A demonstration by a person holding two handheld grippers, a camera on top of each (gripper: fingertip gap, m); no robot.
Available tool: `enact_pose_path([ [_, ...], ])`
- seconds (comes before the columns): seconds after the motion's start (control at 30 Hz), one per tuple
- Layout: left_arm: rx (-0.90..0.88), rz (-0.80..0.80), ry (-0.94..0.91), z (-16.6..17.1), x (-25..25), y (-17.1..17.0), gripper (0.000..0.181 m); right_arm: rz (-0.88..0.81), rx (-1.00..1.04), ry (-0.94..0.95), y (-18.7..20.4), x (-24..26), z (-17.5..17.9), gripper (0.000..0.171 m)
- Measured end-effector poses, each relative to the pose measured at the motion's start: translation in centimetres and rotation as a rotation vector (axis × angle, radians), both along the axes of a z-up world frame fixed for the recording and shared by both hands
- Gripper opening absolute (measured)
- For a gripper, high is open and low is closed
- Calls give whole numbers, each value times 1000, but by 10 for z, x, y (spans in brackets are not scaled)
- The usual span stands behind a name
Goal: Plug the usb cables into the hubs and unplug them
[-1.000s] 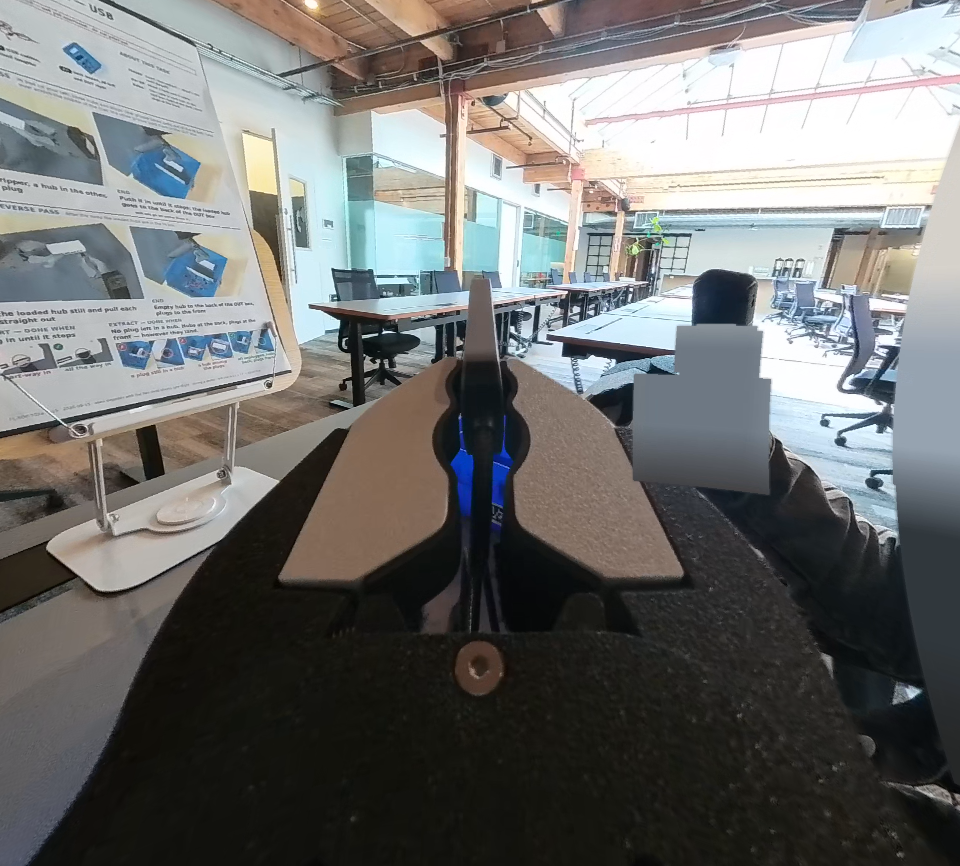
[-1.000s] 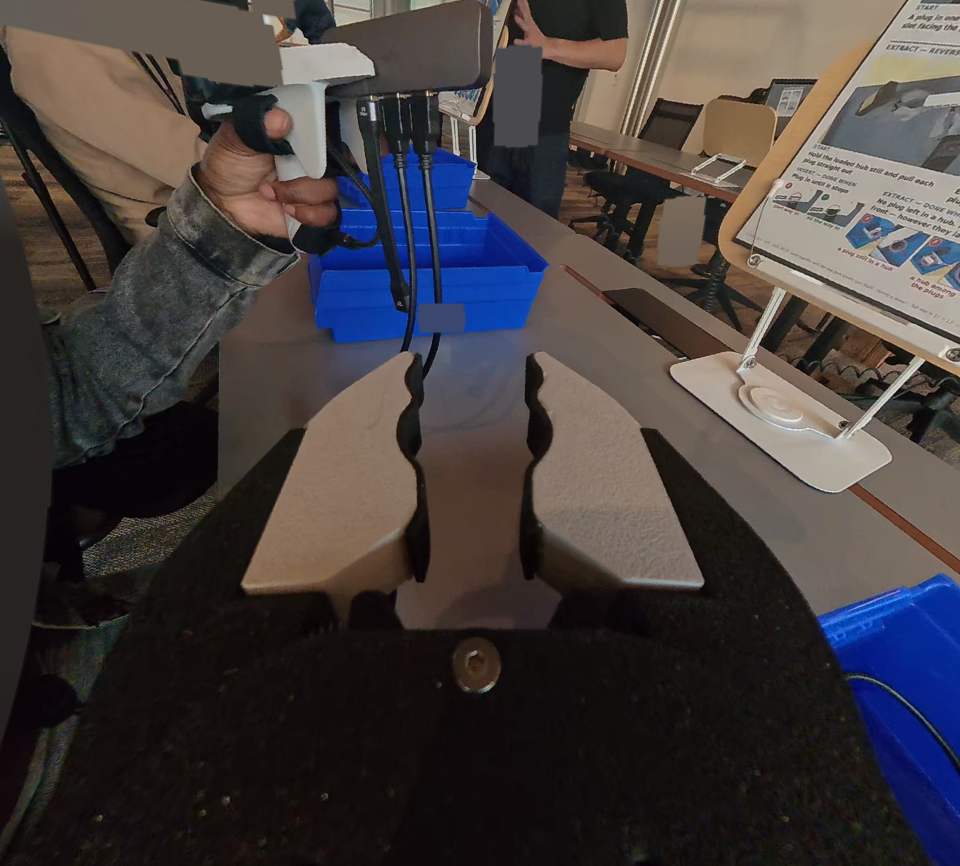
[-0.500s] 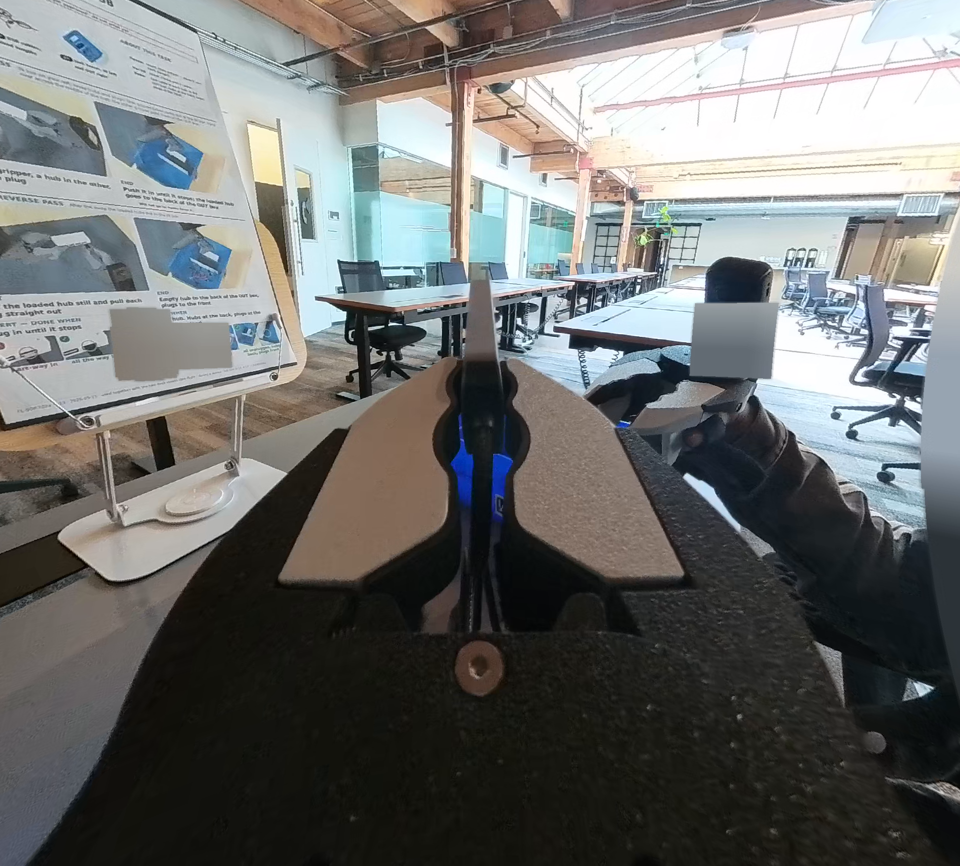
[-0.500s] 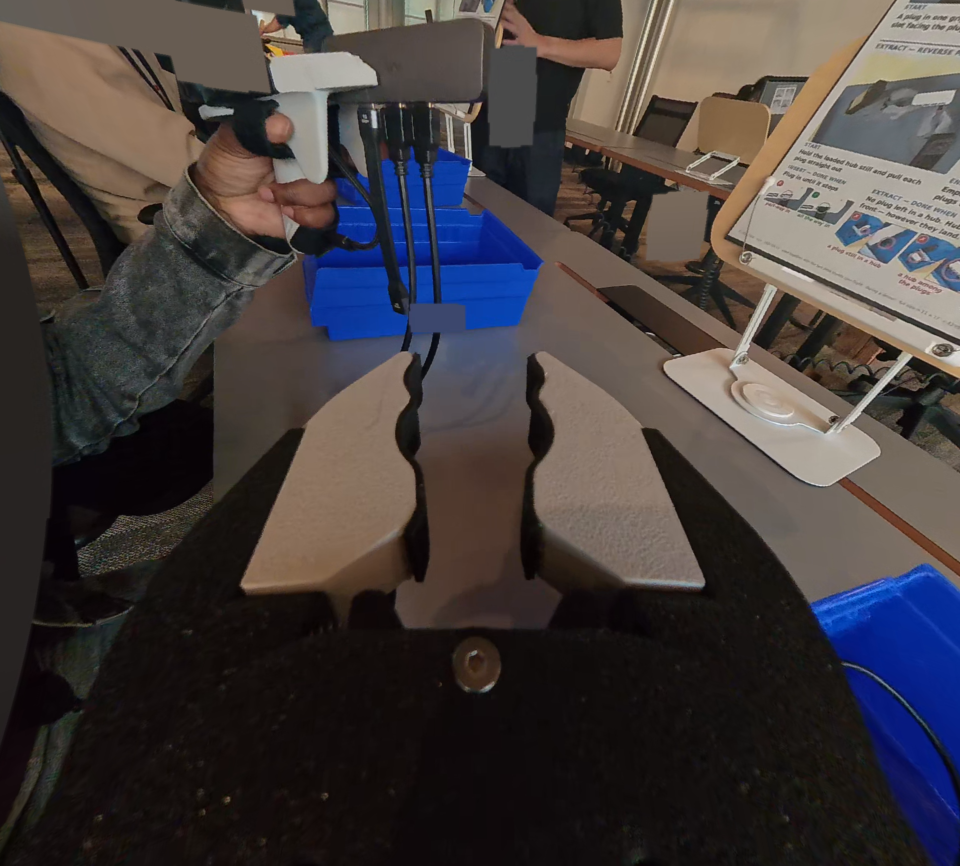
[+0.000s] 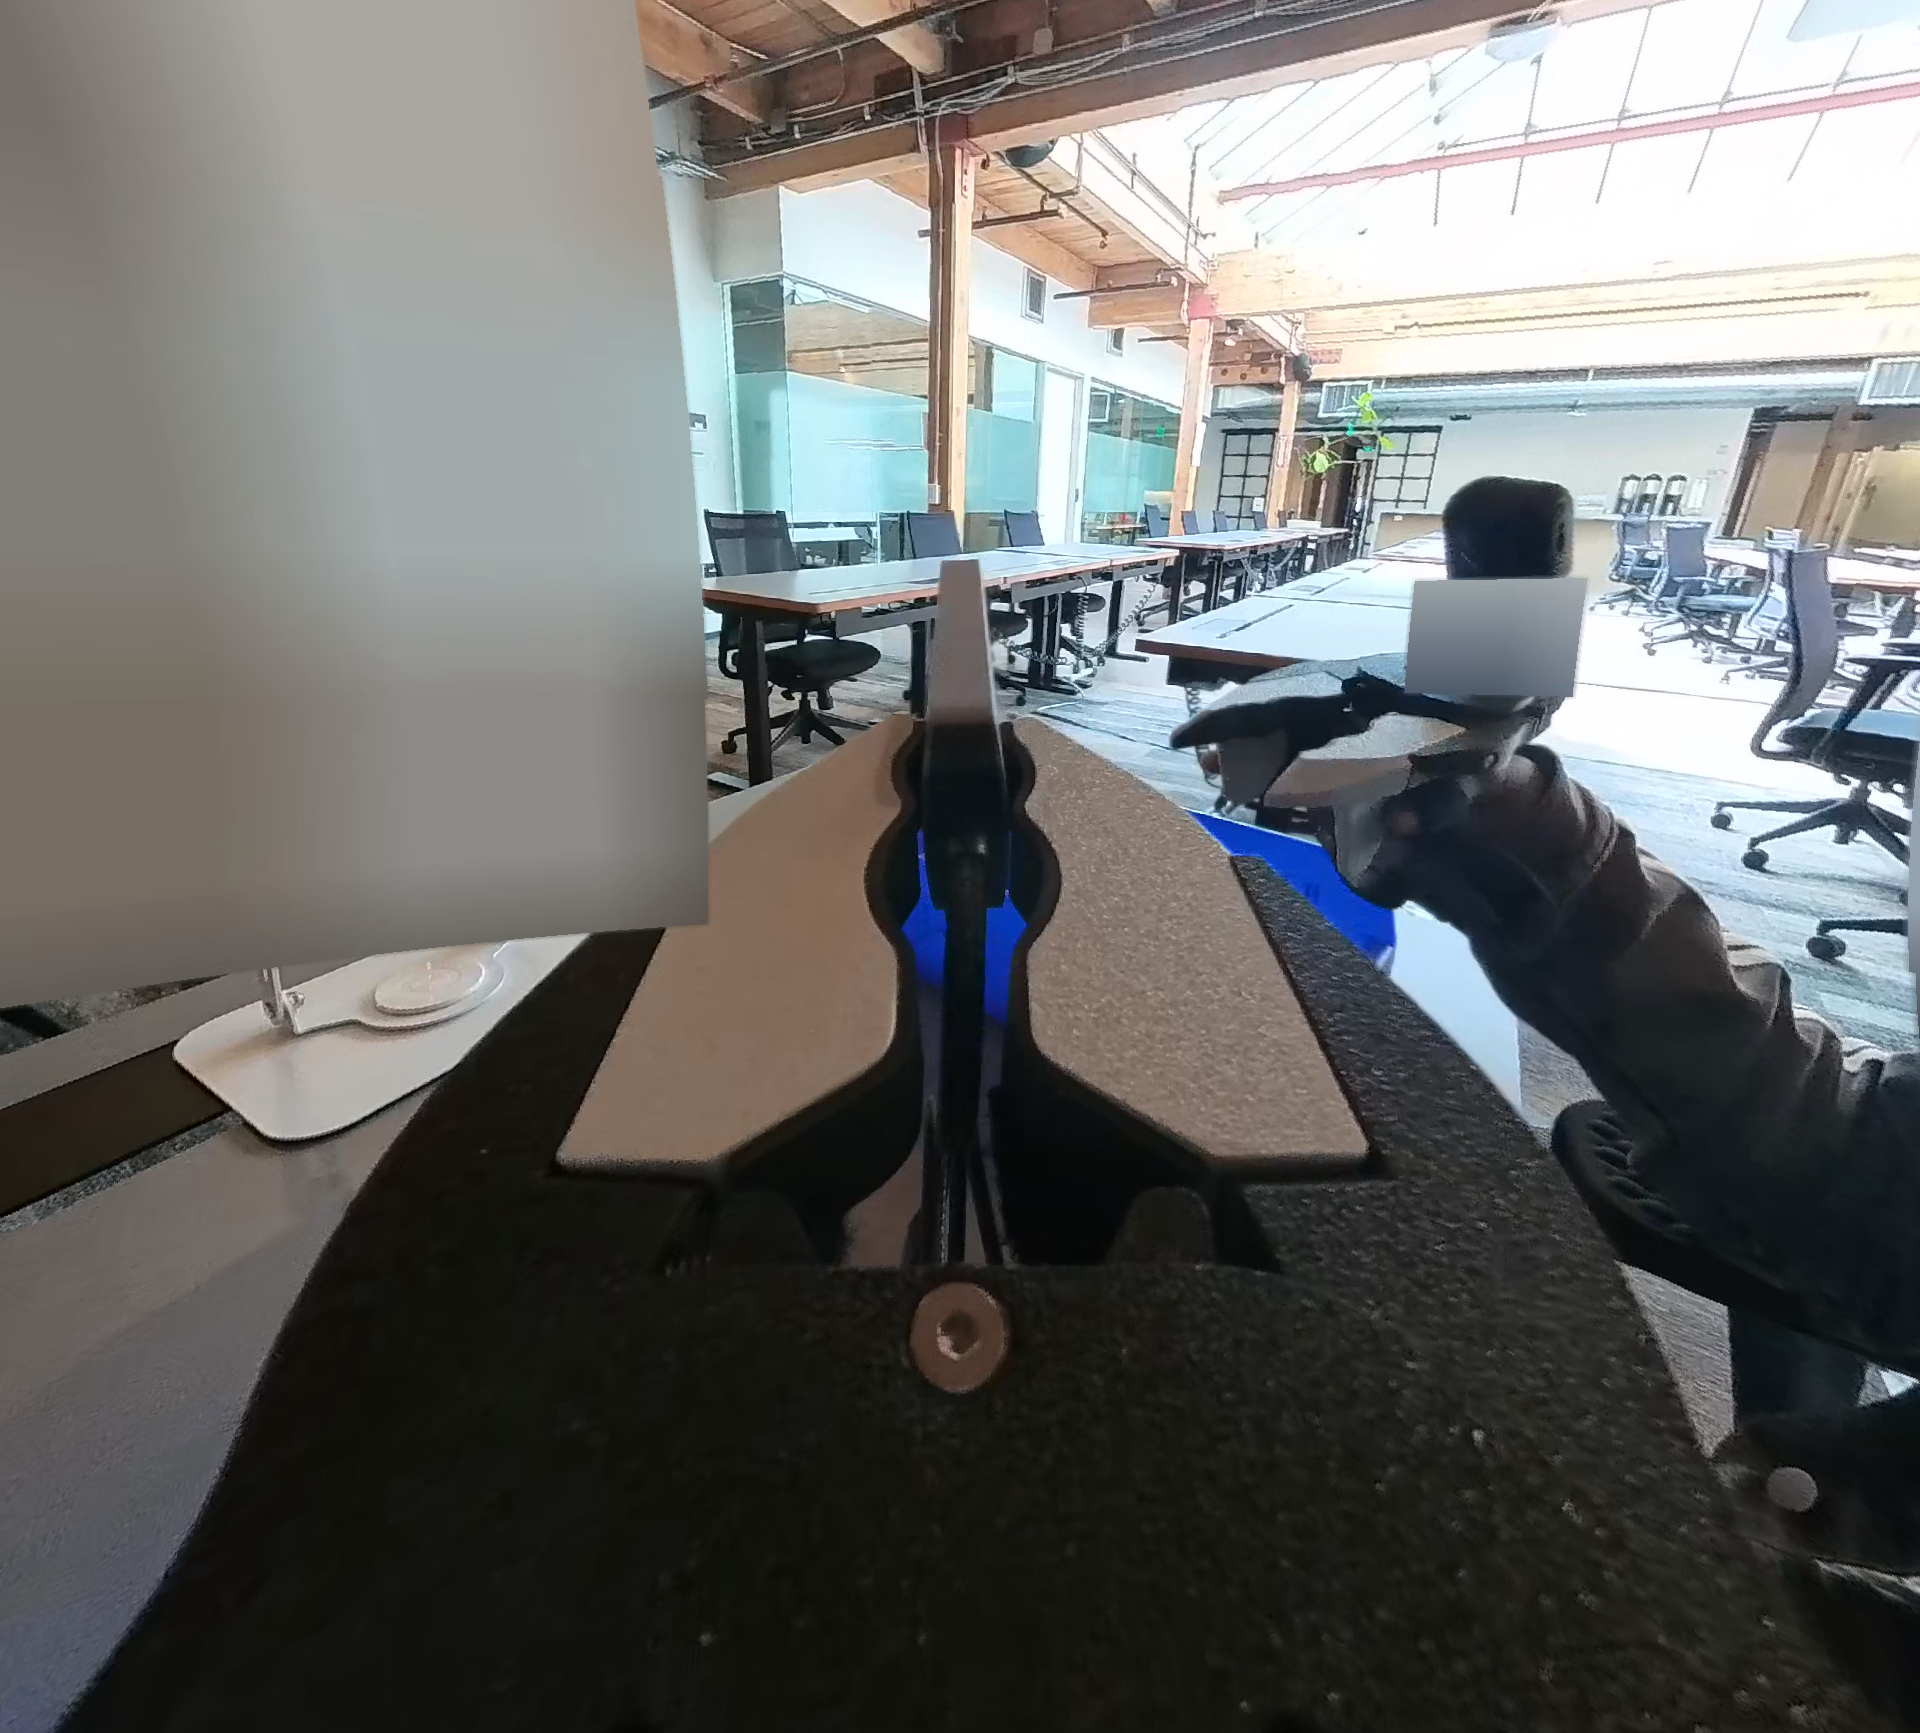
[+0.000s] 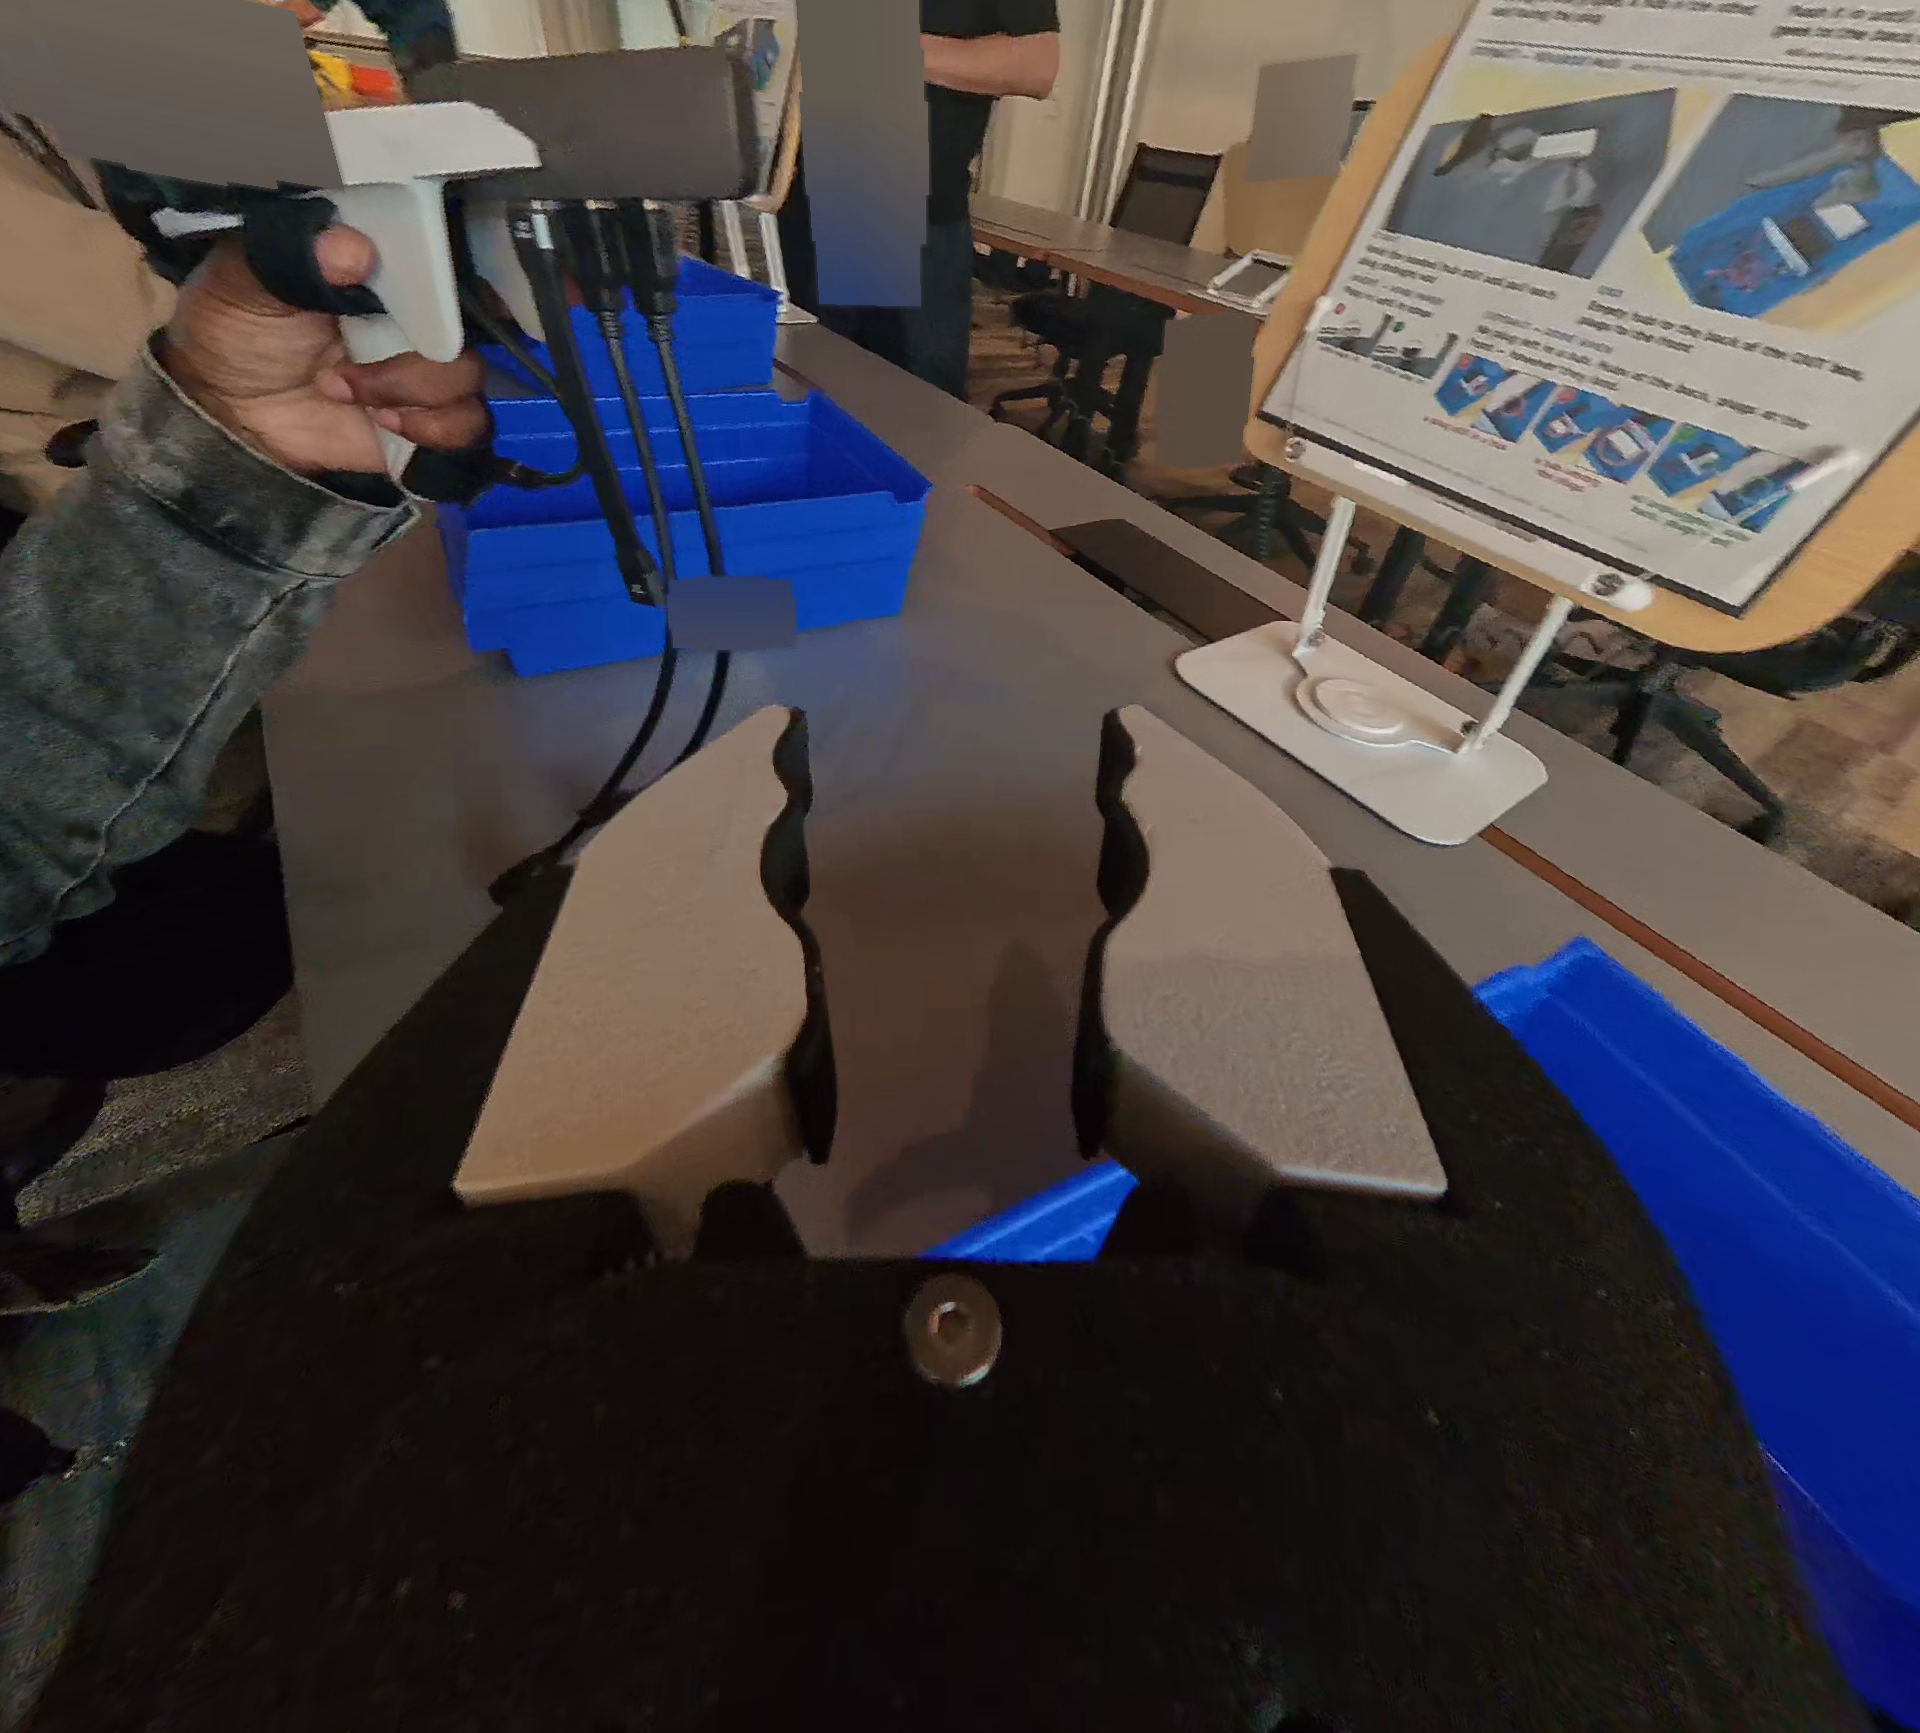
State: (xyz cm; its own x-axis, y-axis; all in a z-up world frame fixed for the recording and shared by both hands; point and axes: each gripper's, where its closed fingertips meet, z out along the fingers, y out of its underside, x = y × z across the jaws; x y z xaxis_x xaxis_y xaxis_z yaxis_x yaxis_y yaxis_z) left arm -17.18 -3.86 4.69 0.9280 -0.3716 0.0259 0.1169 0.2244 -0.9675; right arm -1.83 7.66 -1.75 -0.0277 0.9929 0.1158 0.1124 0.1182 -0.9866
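My right gripper [image 6: 951, 935] jaws just spread wider, empty, below hub [image 6: 613, 125]; left gripper [image 5: 961, 862] clenches hub; three cables [image 6: 623, 395] plugged: unplugging comes next.

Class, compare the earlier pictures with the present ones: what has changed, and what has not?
The right claw has opened wider and swung over the near blue bin. The left claw stays shut on the hub, held high, three cables still plugged in.
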Motion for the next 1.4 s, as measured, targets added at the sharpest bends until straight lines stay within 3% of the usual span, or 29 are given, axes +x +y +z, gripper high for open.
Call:
enact_pose_path([
  [0.3, 4, 30, 1, 1, -6, -1, 11, -162, -2, -26, 43, 29, 1, 60],
  [0.7, -12, 54, 14, -3, -10, 1, 12, -485, 54, -245, 116, 88, -29, 79],
  [1.07, -30, 56, 16, -7, -11, 5, 11, -597, 25, -399, 146, 122, -57, 78],
  [1.4, -38, 42, 19, -9, -7, 8, 11, -556, -17, -551, 146, 139, -86, 61],
])
